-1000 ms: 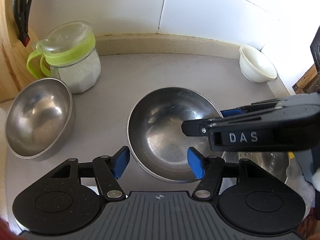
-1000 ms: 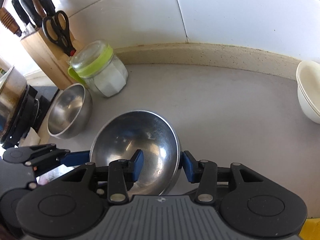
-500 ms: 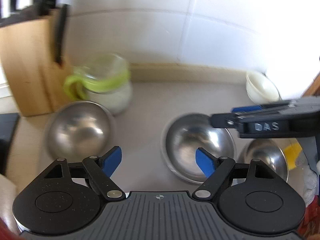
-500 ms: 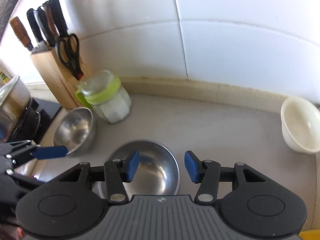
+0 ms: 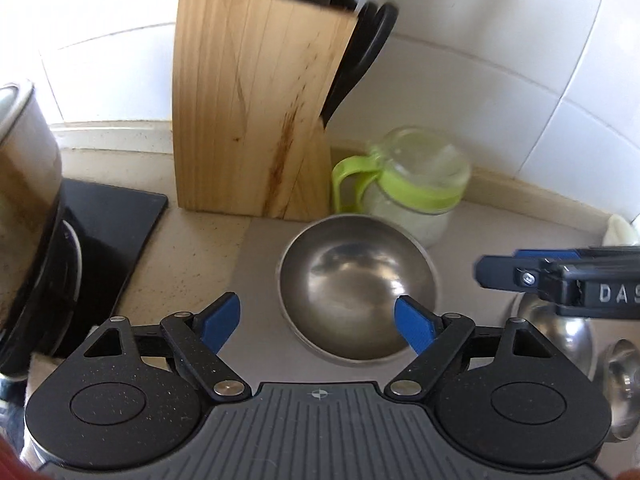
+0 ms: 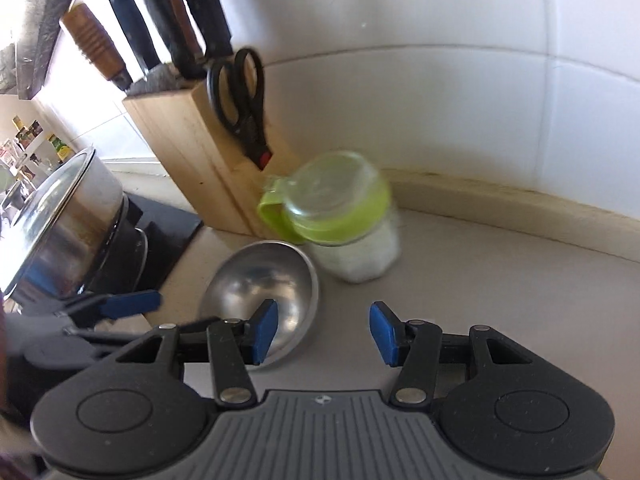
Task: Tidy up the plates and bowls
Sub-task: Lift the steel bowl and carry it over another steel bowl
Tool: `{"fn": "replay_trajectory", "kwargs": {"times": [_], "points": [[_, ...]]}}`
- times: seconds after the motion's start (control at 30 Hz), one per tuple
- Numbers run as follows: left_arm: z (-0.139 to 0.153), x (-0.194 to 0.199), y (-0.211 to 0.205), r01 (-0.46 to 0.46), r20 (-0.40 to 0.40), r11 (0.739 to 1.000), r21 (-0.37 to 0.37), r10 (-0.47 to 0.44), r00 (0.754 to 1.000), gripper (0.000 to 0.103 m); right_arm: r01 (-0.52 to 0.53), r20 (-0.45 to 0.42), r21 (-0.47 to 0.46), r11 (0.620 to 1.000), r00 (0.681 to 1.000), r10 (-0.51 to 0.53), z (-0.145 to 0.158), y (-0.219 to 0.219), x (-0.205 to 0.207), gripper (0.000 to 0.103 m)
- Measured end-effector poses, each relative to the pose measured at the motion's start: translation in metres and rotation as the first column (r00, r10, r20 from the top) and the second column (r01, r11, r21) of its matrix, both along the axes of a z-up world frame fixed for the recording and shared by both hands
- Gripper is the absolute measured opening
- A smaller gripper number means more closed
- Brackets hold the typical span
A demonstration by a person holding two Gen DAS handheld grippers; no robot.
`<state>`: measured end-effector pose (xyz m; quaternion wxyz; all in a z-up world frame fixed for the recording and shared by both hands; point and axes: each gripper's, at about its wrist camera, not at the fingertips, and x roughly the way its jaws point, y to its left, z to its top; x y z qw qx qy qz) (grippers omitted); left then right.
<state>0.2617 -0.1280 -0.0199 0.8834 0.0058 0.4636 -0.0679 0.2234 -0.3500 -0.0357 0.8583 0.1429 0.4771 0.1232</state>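
A steel bowl (image 5: 356, 284) sits on the grey counter in front of the knife block; it also shows in the right wrist view (image 6: 262, 284). My left gripper (image 5: 318, 322) is open and empty, hovering just before this bowl's near rim. My right gripper (image 6: 323, 332) is open and empty, above the counter to the right of the bowl; it shows from the side in the left wrist view (image 5: 560, 280). More steel bowls (image 5: 560, 332) lie at the right edge, partly hidden. A white bowl (image 5: 620, 230) peeks in at the far right.
A wooden knife block (image 5: 252, 112) with scissors (image 6: 240, 100) stands behind the bowl. A green-lidded glass jar (image 5: 416, 196) sits beside it. A steel pot (image 6: 60, 216) on a black stove (image 5: 108, 232) is at the left. Tiled wall behind.
Both grippers have pulled back and swung left, away from the larger steel bowl, which is out of the right wrist view. The left gripper now faces the smaller bowl by the knife block.
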Motion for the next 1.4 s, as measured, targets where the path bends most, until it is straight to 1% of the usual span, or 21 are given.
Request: {"fn": "replay_trajectory", "kwargs": {"times": [0.07,0.13,0.17,0.23,0.27,0.37,0.4,0.43,0.5,0.67,0.8,0.93,1.13,1.23,1.4], "points": [[-0.010,0.005,0.002,-0.017,-0.007,1.000,0.015,0.017,1.000,0.088,-0.015,-0.014,0.000,1.000,1.000,0.015,-0.006,0.011,0.008,0.053],[-0.019,0.011,0.006,-0.034,-0.022,0.999,0.006,0.034,0.999,0.081,-0.025,-0.031,0.019,1.000,0.999,0.025,-0.014,0.017,0.013,0.053],[-0.023,0.013,0.007,-0.035,-0.029,0.999,-0.003,0.035,0.999,0.079,-0.031,-0.036,0.021,0.999,0.999,0.031,-0.017,0.020,0.014,0.053],[-0.028,0.016,0.007,-0.033,-0.031,0.999,-0.014,0.032,0.999,0.072,-0.035,-0.038,0.020,0.999,0.999,0.035,-0.024,0.025,0.016,0.051],[-0.030,0.017,0.007,-0.028,-0.033,1.000,-0.012,0.028,0.999,0.071,-0.032,-0.049,0.027,0.999,0.998,0.033,-0.027,0.026,0.017,0.047],[-0.038,0.020,0.006,-0.012,-0.050,1.000,-0.019,0.011,0.999,0.062,-0.027,-0.075,0.035,0.999,0.997,0.030,-0.036,0.028,0.020,0.045],[-0.041,0.021,0.005,-0.003,-0.054,1.000,-0.023,0.001,0.999,0.055,-0.029,-0.082,0.036,0.999,0.996,0.032,-0.039,0.029,0.020,0.043],[-0.042,0.020,0.004,0.006,-0.059,1.000,-0.025,-0.008,0.998,0.051,-0.030,-0.092,0.040,0.999,0.995,0.034,-0.041,0.029,0.021,0.043],[-0.046,0.018,0.003,0.015,-0.069,1.000,-0.026,-0.017,0.997,0.048,-0.030,-0.107,0.043,0.999,0.994,0.035,-0.047,0.031,0.022,0.041],[-0.047,0.011,-0.005,0.032,-0.042,0.999,0.021,-0.032,0.999,0.048,-0.020,-0.121,0.043,0.999,0.992,0.025,-0.053,0.034,0.021,0.039],[-0.042,0.007,-0.008,0.036,-0.029,0.999,0.033,-0.036,0.999,0.048,-0.018,-0.117,0.038,0.999,0.993,0.022,-0.050,0.035,0.020,0.039],[-0.033,0.002,-0.009,0.034,-0.007,0.999,0.030,-0.034,0.999,0.048,-0.025,-0.077,0.027,0.999,0.997,0.027,-0.041,0.036,0.015,0.039],[-0.020,-0.004,-0.009,0.040,0.015,0.999,0.016,-0.040,0.999,0.048,-0.023,-0.043,0.039,0.999,0.999,0.024,-0.027,0.031,0.004,0.039],[-0.014,-0.010,-0.014,0.053,0.035,0.998,0.017,-0.053,0.998,0.050,-0.018,-0.026,0.028,0.999,0.999,0.018,-0.018,0.029,-0.002,0.039],[-0.001,-0.018,-0.021,0.076,0.062,0.997,0.011,-0.076,0.995,0.050,0.005,0.000,0.036,0.999,1.000,-0.005,-0.004,0.018,-0.014,0.039]]}}
